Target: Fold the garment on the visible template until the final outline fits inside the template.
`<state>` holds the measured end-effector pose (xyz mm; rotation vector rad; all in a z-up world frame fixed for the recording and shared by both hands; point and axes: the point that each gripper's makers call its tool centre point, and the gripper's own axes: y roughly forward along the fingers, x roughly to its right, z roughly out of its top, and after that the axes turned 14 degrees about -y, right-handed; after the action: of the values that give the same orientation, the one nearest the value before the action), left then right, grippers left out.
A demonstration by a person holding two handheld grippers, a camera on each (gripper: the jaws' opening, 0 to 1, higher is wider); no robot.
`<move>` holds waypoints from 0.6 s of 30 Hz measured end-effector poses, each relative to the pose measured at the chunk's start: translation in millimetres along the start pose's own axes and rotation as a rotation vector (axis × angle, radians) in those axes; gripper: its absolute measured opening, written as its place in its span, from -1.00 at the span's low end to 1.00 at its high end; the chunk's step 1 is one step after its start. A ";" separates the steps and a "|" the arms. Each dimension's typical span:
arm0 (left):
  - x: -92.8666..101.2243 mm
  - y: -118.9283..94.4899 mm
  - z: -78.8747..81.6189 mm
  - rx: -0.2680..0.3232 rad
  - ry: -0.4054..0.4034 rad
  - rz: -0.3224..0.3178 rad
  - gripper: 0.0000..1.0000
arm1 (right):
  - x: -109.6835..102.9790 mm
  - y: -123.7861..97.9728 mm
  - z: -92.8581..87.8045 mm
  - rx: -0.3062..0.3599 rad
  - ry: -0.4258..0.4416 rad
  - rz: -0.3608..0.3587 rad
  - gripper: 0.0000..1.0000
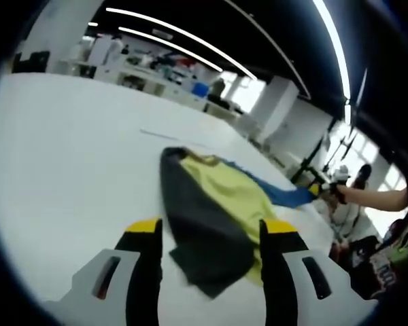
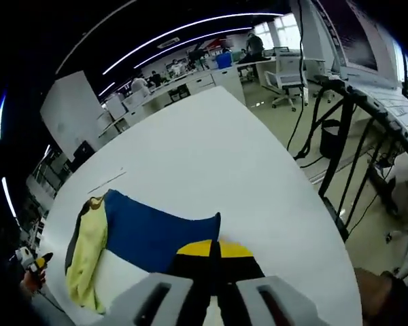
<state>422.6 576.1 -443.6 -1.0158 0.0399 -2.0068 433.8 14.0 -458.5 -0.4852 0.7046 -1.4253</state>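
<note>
Two grippers are in your hands, and they stand differently. Your left gripper [image 1: 211,234] has its black, yellow-tipped jaws spread well apart above the white table [image 1: 68,156], with nothing between them; the near end of the garment [image 1: 211,217] lies on the table in the gap you see past them. Your right gripper [image 2: 213,250] has its jaws pressed together, tips just at the near corner of the garment's [image 2: 149,234] blue part; whether any cloth is pinched between them cannot be told from that view.

In the left gripper view the garment lies in a loose heap toward the middle of the table, a dark grey panel on one side, pale yellow fabric beside it and a blue strip trailing toward the far edge, where your right gripper [image 1: 324,188] shows small at the blue end with a bare arm [image 1: 374,197] behind it. In the right gripper view the blue part spreads flat near one end of the table [image 2: 211,149], with the yellow and grey parts bunched along its far side. A thin line [image 2: 107,180] is marked on the table beyond the garment.
</note>
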 end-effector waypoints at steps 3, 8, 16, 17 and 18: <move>0.3 -0.2 -0.4 -0.005 0.000 0.008 0.08 | 9.9 -1.9 2.7 0.001 -0.001 -0.027 -1.00; 2.7 -0.4 -3.5 -0.017 0.002 0.015 0.08 | 21.8 1.3 7.9 -0.001 0.002 -0.053 -1.00; 4.4 -0.5 -4.9 -0.021 -0.002 0.026 0.08 | 22.5 10.9 7.6 -0.043 -0.022 -0.057 -1.00; 4.5 -0.5 -5.4 -0.023 -0.001 0.028 0.08 | 22.4 12.1 5.7 -0.049 -0.024 -0.058 -1.00; 4.6 -0.6 -6.4 -0.027 0.001 0.031 0.08 | 23.5 13.2 3.9 -0.057 -0.019 -0.057 -1.00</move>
<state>416.6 571.2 -444.6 -1.0253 0.0830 -1.9835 446.1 -8.3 -468.3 -0.5664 0.7233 -1.4548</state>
